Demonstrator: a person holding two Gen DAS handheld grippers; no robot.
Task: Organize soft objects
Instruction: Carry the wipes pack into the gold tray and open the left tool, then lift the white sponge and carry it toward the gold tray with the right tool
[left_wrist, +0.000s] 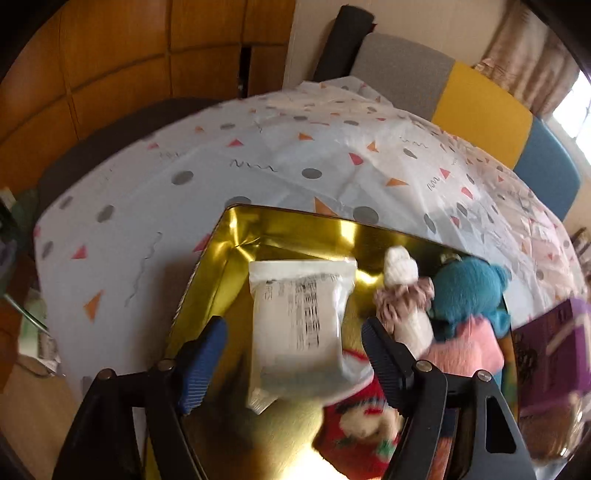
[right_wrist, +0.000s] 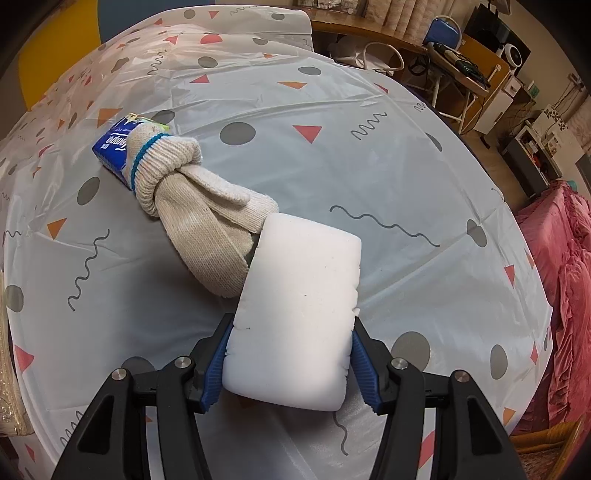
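In the left wrist view, my left gripper (left_wrist: 293, 330) is open above a gold tin box (left_wrist: 236, 236). A white plastic packet (left_wrist: 299, 325) lies between the fingers, untouched by them. A doll with a white hat (left_wrist: 400, 291), a blue plush bear in pink (left_wrist: 469, 306) and a red-and-white plush (left_wrist: 365, 424) lie in the tin. In the right wrist view, my right gripper (right_wrist: 290, 354) is shut on a white sponge block (right_wrist: 299, 314), held above the table. Knotted cream knit gloves (right_wrist: 199, 210) and a blue tissue pack (right_wrist: 114, 147) lie on the table beyond.
The table wears a pale cloth with dots and triangles (right_wrist: 332, 155). A purple box (left_wrist: 550, 350) sits right of the tin. Chairs with grey, yellow and blue backs (left_wrist: 480, 110) stand behind the table. A pink blanket (right_wrist: 561, 277) lies at the right.
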